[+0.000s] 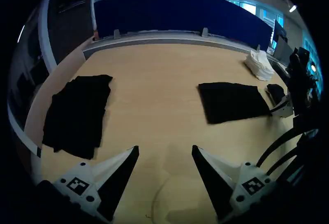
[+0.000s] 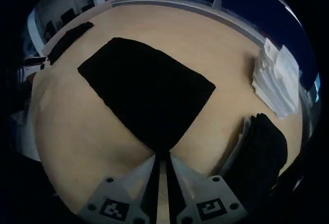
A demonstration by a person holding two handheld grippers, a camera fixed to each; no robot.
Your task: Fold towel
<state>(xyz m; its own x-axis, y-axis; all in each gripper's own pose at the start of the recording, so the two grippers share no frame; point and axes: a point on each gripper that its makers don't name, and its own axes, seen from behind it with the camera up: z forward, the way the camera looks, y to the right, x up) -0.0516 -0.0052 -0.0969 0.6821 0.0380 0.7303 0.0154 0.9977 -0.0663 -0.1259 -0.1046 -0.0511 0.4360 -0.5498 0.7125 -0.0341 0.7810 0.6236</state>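
Left gripper (image 1: 164,146) fingers apart; right gripper (image 2: 163,155) fingers together, seemingly pinching black towel (image 2: 144,88) corner.

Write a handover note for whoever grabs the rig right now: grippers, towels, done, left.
Left gripper: open, empty, over the light wooden table.
Right gripper: fingers closed, apparently on the near corner of the flat black towel.
Rumpled black towel: lies spread out, away from both grippers.
Stack of white folded cloths and pile of black folded cloths: beside the right gripper.
Done: corner grasped; can't tell whether the flat towel is already folded over.
Left: probably fold it, then the rumpled one.
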